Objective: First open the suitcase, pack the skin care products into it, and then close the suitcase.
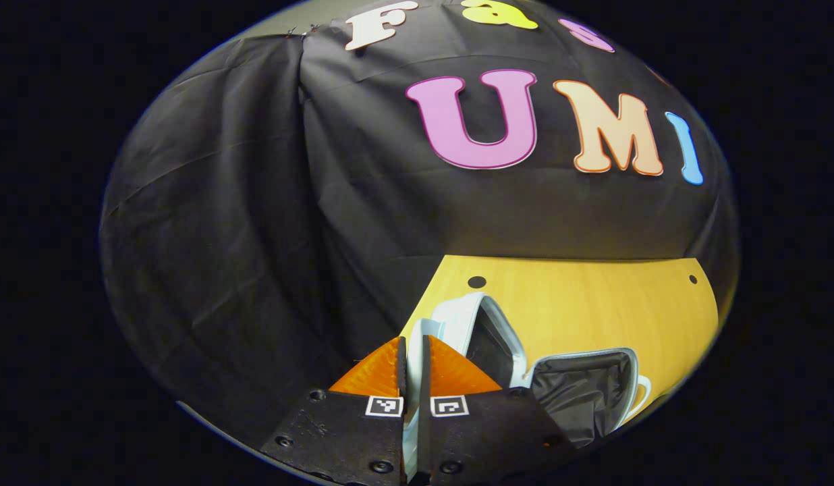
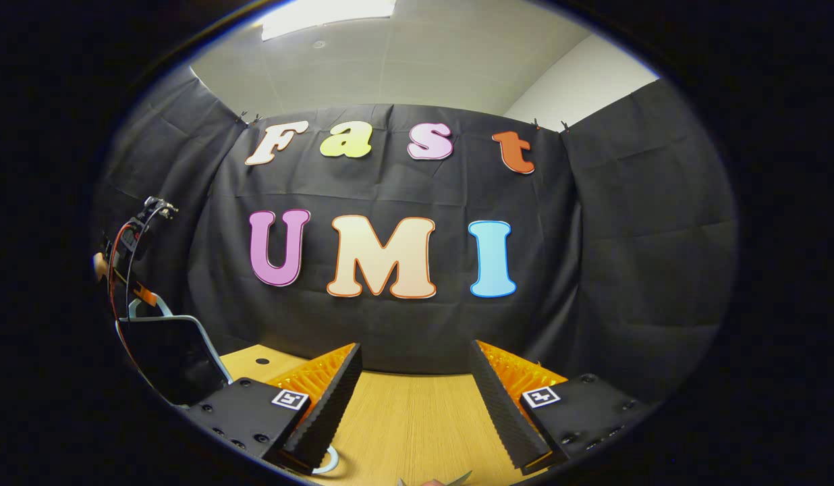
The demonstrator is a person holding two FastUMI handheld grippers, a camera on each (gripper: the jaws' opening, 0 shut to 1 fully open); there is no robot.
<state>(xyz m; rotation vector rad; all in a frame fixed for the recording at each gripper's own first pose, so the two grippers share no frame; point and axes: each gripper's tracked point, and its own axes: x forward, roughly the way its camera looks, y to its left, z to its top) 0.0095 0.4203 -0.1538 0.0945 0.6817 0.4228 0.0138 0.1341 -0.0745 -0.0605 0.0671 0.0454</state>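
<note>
The small suitcase has a pale blue-white shell and black lining. In the left gripper view its lid (image 1: 488,334) stands raised beside the open base (image 1: 586,391). My left gripper (image 1: 411,343) is shut on the lid's pale rim, which runs down between the orange fingers. In the right gripper view the raised lid (image 2: 171,351) stands at the far left, with the left gripper (image 2: 130,246) at its top edge. My right gripper (image 2: 413,358) is open above the wooden table, nothing between its fingers. A pale ring-shaped handle (image 2: 329,463) peeks out under its left finger.
The wooden table (image 1: 592,304) has two small dark holes near its back edge. Black cloth walls close in behind and on both sides. A small unclear object (image 2: 434,481) shows at the bottom edge of the right gripper view.
</note>
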